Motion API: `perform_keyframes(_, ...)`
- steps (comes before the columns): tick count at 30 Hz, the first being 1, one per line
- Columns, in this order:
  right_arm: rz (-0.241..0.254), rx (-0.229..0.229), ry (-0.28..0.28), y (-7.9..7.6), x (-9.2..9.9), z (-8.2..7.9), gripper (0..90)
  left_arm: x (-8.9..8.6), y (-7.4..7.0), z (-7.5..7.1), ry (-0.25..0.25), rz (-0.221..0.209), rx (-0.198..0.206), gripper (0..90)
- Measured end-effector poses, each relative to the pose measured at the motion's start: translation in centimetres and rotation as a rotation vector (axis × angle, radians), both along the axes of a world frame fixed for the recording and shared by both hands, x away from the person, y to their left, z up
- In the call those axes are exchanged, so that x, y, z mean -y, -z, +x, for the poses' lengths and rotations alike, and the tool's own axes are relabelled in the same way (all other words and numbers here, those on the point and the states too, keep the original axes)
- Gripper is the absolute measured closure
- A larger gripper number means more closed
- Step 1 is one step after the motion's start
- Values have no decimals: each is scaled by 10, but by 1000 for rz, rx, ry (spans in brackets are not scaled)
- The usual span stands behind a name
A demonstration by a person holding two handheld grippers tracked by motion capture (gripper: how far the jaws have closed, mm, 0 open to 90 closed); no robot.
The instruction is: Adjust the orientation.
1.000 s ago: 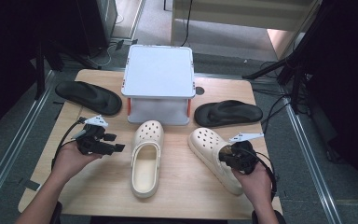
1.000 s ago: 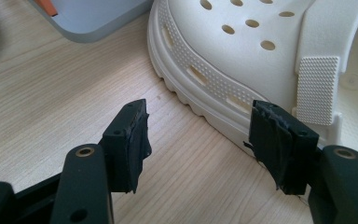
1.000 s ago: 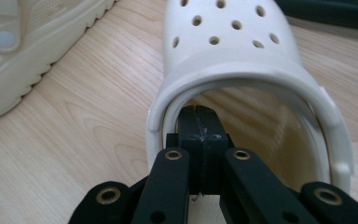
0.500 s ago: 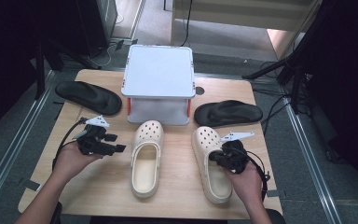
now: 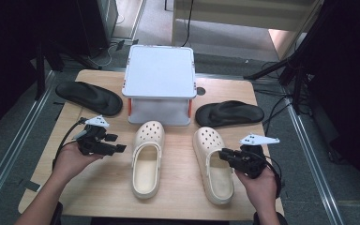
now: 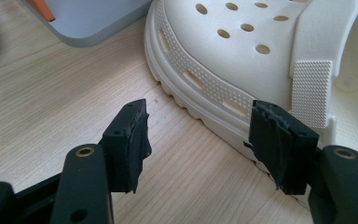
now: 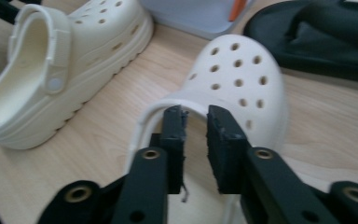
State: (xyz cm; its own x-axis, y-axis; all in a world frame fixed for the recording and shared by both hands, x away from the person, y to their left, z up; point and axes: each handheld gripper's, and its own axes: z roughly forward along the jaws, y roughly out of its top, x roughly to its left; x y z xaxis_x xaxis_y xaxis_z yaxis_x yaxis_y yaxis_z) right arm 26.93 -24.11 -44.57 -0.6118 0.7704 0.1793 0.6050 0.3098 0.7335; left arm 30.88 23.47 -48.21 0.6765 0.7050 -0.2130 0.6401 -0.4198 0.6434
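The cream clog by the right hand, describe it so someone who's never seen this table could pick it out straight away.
Start at the white lidded box at the back of the wooden table. Two cream clogs lie in front of it, toes toward the box. It is the right-hand clog, beside the black sandal, with the right hand-held gripper at its side.

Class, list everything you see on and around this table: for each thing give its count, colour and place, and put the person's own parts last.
Clogs: 2, cream, side by side at table centre front; left clog, right clog.
Sandals: 2, black, one at the table's left rear, one at right rear.
Box: 1, pale grey with orange clips, centre rear.
Table: 1, light wood.
Left gripper: black, jaws open, beside left clog.
Right gripper: black, jaws just been opening, parted over right clog's rim.
Hands: 2, left, right, at the front edge.
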Motion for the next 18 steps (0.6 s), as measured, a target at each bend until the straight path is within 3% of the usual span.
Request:
perform_keyframes(4,-26,31,44,2,8,0,611,0,0,1,1,4,-1,383)
perform_keyframes(10,-34,-19,87,14,19,2,571,1,1,1,2,0,-3,382)
perform_keyframes(18,-79,-75,94,31,15,8,568,2,1,1,4,4,-2,383)
